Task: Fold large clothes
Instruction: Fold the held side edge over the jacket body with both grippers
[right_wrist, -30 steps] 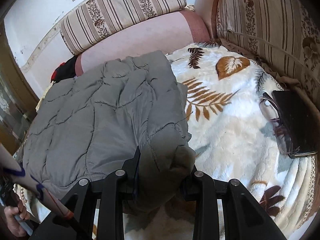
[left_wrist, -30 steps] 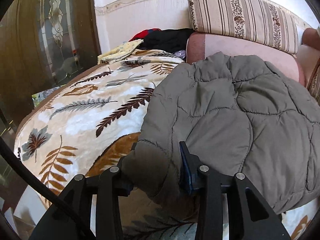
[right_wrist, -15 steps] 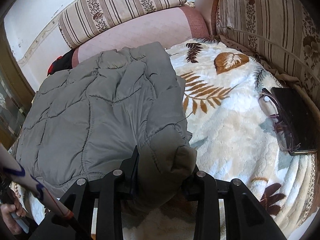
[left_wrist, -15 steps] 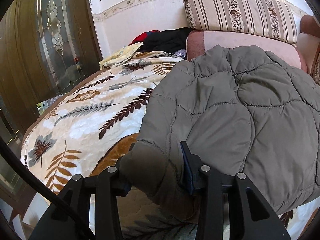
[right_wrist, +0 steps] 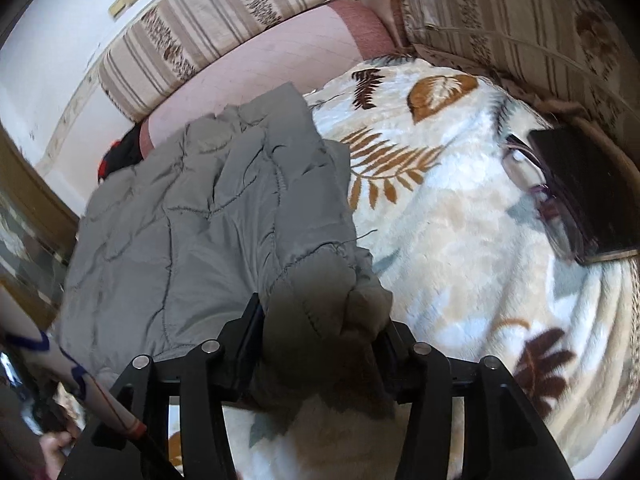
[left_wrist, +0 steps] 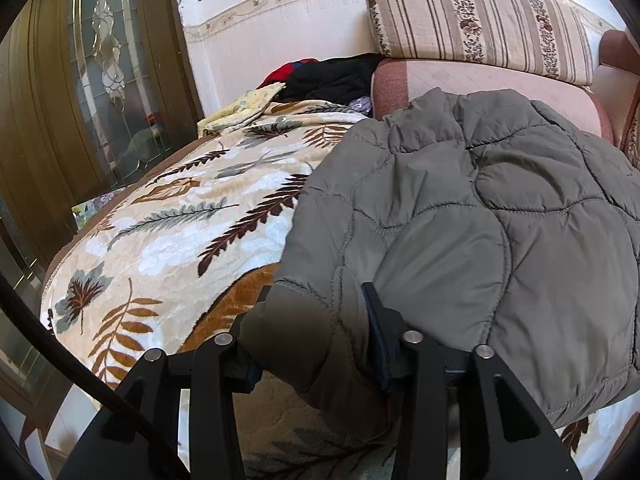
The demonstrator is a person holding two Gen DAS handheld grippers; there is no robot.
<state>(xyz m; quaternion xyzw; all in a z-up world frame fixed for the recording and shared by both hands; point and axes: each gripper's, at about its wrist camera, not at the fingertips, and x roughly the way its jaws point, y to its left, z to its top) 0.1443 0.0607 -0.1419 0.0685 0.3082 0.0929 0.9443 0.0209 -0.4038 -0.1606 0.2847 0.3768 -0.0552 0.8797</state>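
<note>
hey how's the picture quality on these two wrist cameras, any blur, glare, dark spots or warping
Left wrist view: sharp, evenly daylit; fisheye bends the striped cushion and glass door; the quilted jacket fold goes dark between the left gripper fingers. Right wrist view: softer, motion blur smears the eyeglasses and leaf-print blanket; shadow sits under the jacket at the right gripper.

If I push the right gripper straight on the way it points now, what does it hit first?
The grey quilted jacket. A bunched fold of it already sits between the right gripper fingers, whose jaws are opening. Pushing on would likely plough into that padded bulk, then the leaf-print blanket beneath; depth is hard to judge.
</note>
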